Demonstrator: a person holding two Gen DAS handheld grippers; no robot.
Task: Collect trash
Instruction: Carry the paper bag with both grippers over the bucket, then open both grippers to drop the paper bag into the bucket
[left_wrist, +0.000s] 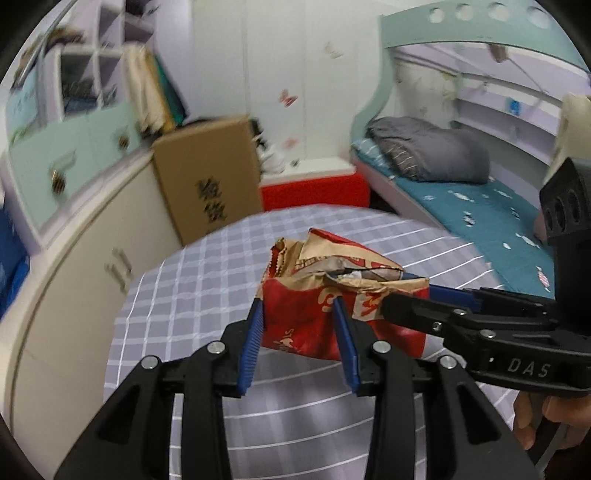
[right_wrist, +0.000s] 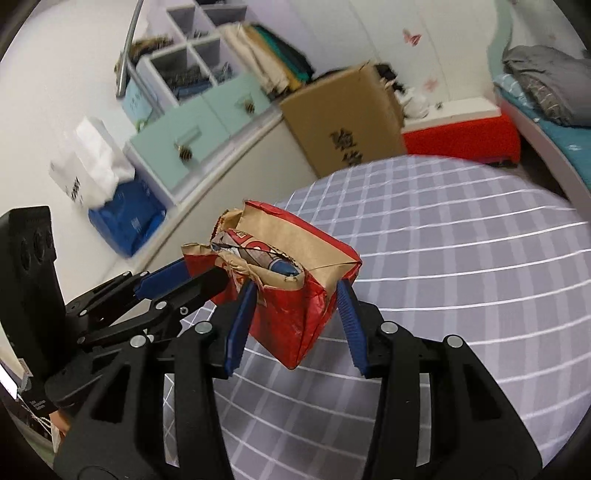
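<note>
The left gripper (left_wrist: 300, 334) is clamped on one side of a crumpled red and brown paper bag (left_wrist: 332, 295), and the right gripper (right_wrist: 295, 317) is clamped on its other side. Between them the bag hangs above the round table (right_wrist: 461, 295) with its lilac checked cloth, near the table's far edge.
</note>
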